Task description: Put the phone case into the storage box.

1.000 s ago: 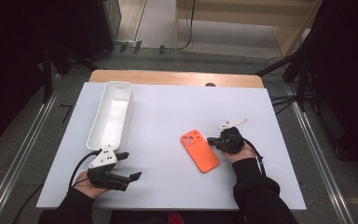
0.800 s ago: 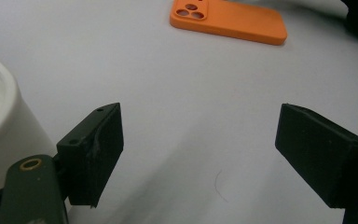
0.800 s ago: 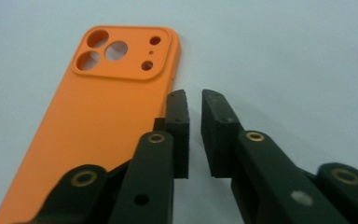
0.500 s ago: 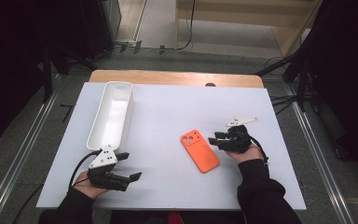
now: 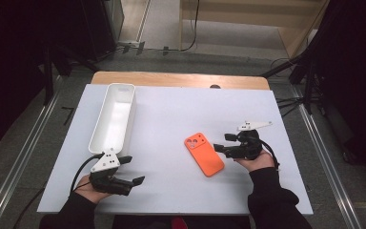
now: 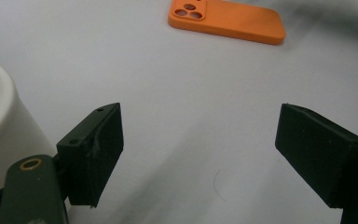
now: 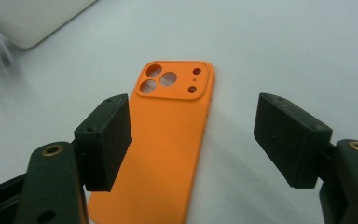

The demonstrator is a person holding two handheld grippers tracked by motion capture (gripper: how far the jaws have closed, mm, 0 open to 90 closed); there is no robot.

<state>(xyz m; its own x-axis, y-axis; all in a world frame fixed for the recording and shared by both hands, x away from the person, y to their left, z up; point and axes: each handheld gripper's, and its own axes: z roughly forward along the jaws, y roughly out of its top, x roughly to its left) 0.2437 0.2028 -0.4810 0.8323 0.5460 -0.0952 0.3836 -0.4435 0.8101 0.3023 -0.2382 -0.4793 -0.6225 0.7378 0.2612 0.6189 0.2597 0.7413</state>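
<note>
An orange phone case [image 5: 204, 154] lies back up on the white table, right of centre, its camera cut-outs at the far end. My right gripper [image 5: 223, 143] is just to its right and points left at it, open. In the right gripper view the case [image 7: 168, 140] lies flat on the table below and between the spread jaws of the right gripper [image 7: 193, 135], which do not touch it. My left gripper [image 5: 132, 170] rests open near the front left edge with nothing between its jaws. From the left gripper [image 6: 200, 140], the case [image 6: 228, 19] lies far ahead.
A long white tray [image 5: 114, 117] stands at the left of the table, its near end just beyond my left gripper; one corner [image 6: 0, 126] shows beside the left jaw. White table [image 5: 171, 109] extends behind the case.
My right gripper has drifted a little to the right, away from the case, and its jaws now point left at it. The left gripper and the case stay put.
</note>
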